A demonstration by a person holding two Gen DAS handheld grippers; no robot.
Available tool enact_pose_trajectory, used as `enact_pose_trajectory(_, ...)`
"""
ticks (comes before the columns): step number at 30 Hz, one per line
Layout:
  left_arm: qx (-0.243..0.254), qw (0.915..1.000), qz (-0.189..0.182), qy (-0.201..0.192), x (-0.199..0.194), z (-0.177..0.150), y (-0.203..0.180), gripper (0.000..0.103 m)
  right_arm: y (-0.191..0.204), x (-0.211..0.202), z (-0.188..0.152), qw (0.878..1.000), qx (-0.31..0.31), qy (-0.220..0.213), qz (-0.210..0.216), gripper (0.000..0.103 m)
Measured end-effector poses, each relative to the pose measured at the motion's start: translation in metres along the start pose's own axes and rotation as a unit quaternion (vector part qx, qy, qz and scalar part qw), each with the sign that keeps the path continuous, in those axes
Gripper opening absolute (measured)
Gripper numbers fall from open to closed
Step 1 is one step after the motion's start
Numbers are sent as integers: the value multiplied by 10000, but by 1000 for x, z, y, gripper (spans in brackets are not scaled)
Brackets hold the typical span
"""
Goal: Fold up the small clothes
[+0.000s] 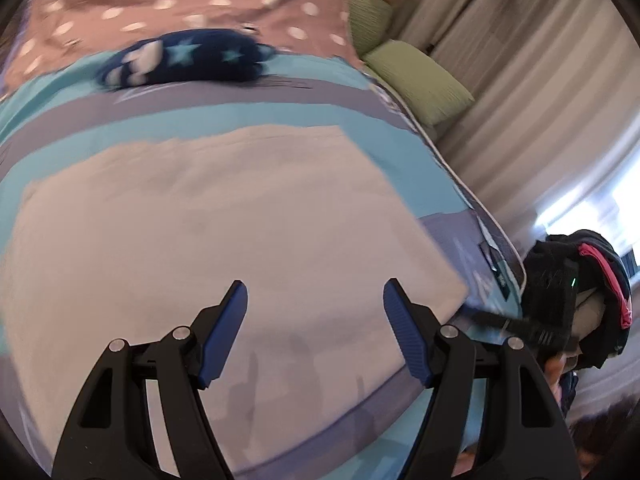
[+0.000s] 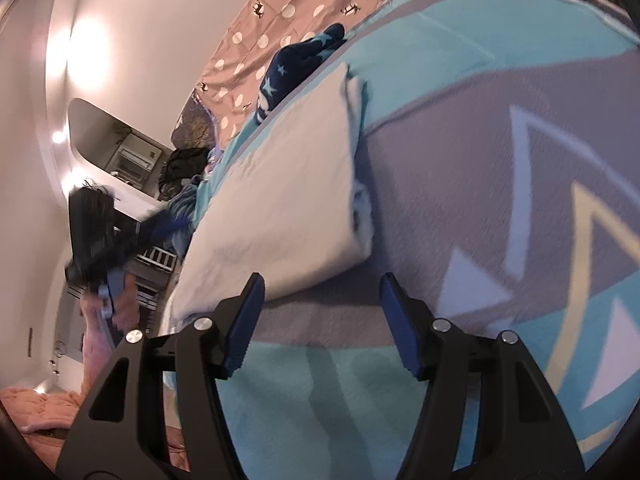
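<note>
A folded white cloth (image 1: 224,216) lies flat on the teal and grey blanket (image 1: 280,120). My left gripper (image 1: 315,294) hovers over the cloth's near part, open, with nothing between its blue pads. In the right wrist view the same white cloth (image 2: 280,200) runs away from me. My right gripper (image 2: 322,286) stands open just off its near corner, over the grey band of the blanket (image 2: 460,160), and holds nothing. A navy garment with pale stars (image 1: 188,60) (image 2: 296,64) lies crumpled beyond the cloth. The left gripper's blurred body (image 2: 96,232) shows off the bed's edge.
A pink dotted sheet (image 1: 180,4) (image 2: 280,12) covers the bed beyond the blanket. Two green pillows (image 1: 420,80) lie at the bed's far corner, curtains behind them. A dark heap of clothes (image 2: 184,164) sits by the bed's far edge. The right hand's black unit (image 1: 552,292) shows past the bed edge.
</note>
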State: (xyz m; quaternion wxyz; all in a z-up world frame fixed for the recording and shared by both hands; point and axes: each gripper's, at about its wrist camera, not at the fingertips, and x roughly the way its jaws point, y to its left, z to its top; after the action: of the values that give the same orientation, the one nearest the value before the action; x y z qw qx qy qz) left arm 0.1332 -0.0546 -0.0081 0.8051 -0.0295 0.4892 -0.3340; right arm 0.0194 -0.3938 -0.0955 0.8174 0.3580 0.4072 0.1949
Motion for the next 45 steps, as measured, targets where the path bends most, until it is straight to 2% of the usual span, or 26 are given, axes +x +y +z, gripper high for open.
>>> enact_pose_trajectory(6,269,9975,-43,647,82,66,-56,71,-6,6,5,9976,565,-391,101,61)
enact_pose_trajectory(9,309,9936,158,1071,134,90,-80,71,-8,11,14,9968,691,-380,145,61)
enact_pose_trajectory(12,305,9888,503,1369,176,103,-92,71,-10,16,18,9965,757,-341,103,56)
enact_pose_trajectory(15,298,9824,976,1566,204,111,-99,71,-16,18,22,9952,921,-329,86,45)
enact_pose_trajectory(17,343,9796,1080,1662,216,114,-105,69,-22,19,24,9934,1089,-346,60,30)
enact_pose_trajectory(18,442,9776,1166,1692,219,114,-107,57,-26,21,25,9927,1162,-336,32,24)
enact_pose_trajectory(19,570,9737,1385,1715,223,115,-109,44,-28,23,25,9924,1196,-291,1,12)
enact_pose_trajectory(20,639,9689,1631,1746,226,114,-110,38,-31,24,25,9919,1241,-269,42,8)
enact_pose_trajectory(22,546,9673,1757,1748,226,116,-105,22,-32,20,22,9910,1280,-330,190,5)
enact_pose_trajectory(23,529,9670,1785,1740,226,118,-105,18,-31,14,20,9909,1279,-363,224,5)
enact_pose_trajectory(24,463,9693,1713,1705,223,120,-103,10,-32,7,17,9910,1281,-353,186,4)
enact_pose_trajectory(27,396,9720,1606,1670,218,121,-106,9,-34,-7,2,9933,1105,-299,-168,4)
enact_pose_trajectory(30,561,9692,1696,1693,230,118,-109,10,-42,-9,-3,9936,1092,-276,-43,3)
enact_pose_trajectory(35,729,9691,1771,1557,238,125,-116,11,-25,-10,-5,9966,633,-294,-440,4)
enact_pose_trajectory(40,584,9736,1680,1430,241,132,-110,12,-29,-23,-21,9961,721,-288,-420,2)
enact_pose_trajectory(44,750,9837,1301,984,222,136,-113,27,-26,-42,-40,9955,608,-369,-634,0)
enact_pose_trajectory(45,880,9864,1153,770,210,138,-119,36,-24,-45,-41,9948,569,-440,-714,0)
